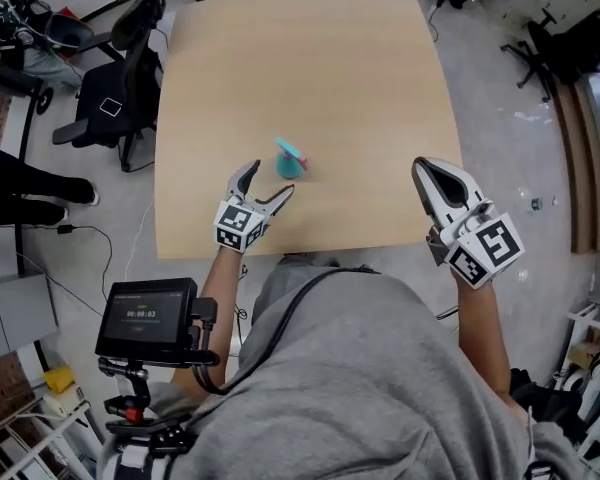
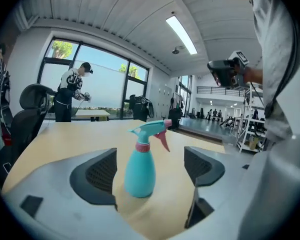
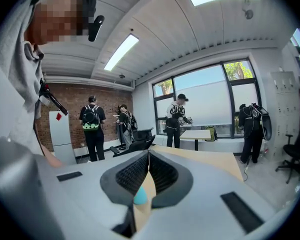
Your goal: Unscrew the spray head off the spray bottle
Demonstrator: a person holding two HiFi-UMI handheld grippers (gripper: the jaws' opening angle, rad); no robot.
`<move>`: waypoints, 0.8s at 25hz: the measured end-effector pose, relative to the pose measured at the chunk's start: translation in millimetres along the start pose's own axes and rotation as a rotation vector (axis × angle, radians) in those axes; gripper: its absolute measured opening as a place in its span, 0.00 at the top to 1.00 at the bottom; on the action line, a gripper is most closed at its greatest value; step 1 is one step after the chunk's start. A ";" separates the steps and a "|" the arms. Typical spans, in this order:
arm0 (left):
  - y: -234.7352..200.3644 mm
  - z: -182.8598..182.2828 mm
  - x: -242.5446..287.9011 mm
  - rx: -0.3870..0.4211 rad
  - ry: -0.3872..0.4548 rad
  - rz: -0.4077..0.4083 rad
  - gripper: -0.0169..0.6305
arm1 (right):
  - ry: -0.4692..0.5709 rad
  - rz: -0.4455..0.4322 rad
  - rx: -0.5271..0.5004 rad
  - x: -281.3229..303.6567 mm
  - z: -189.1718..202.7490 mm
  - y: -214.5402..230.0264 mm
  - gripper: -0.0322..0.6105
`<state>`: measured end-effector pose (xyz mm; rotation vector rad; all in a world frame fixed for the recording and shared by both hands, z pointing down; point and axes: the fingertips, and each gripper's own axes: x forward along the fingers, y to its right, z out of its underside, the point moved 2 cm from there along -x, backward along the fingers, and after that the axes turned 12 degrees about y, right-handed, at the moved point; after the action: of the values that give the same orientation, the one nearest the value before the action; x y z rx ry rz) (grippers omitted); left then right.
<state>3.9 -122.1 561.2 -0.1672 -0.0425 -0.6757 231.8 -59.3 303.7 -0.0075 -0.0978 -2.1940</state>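
**Desk:** Where does the spray bottle [image 1: 290, 161] stand?

**Photographer:** Upright at the centre of the head view, on a pale wood-grain table [image 1: 280, 58] with rounded corners. The body is smooth, teal and bulb-shaped. It narrows to a pink collar under the teal spray head [image 2: 151, 130], which carries a curved pink trigger and a pink nozzle tip.

**Desk:** And the left gripper [image 1: 268, 178]?

**Photographer:** It sits just lower left of the bottle with its jaws spread wide. In the left gripper view the bottle shows between the two dark, grid-textured pads [image 2: 101, 174] and touches neither. The shells around the pads are matte grey.

**Desk:** The right gripper [image 1: 427, 171]?

**Photographer:** It is well apart, at the table's right edge, with a black-and-white marker cube behind it. Its ribbed black pads meet along a thin seam with nothing pinched between them. A sliver of teal shows in the gap below them in the right gripper view.
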 end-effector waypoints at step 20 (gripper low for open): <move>-28.6 111.8 114.7 0.159 -0.220 0.234 0.33 | -0.095 0.130 0.004 88.2 23.2 6.5 0.94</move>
<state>77.1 -196.2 686.1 -0.0914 -0.2833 -0.4159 184.8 -132.7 330.9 -0.1125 -0.1511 -2.0634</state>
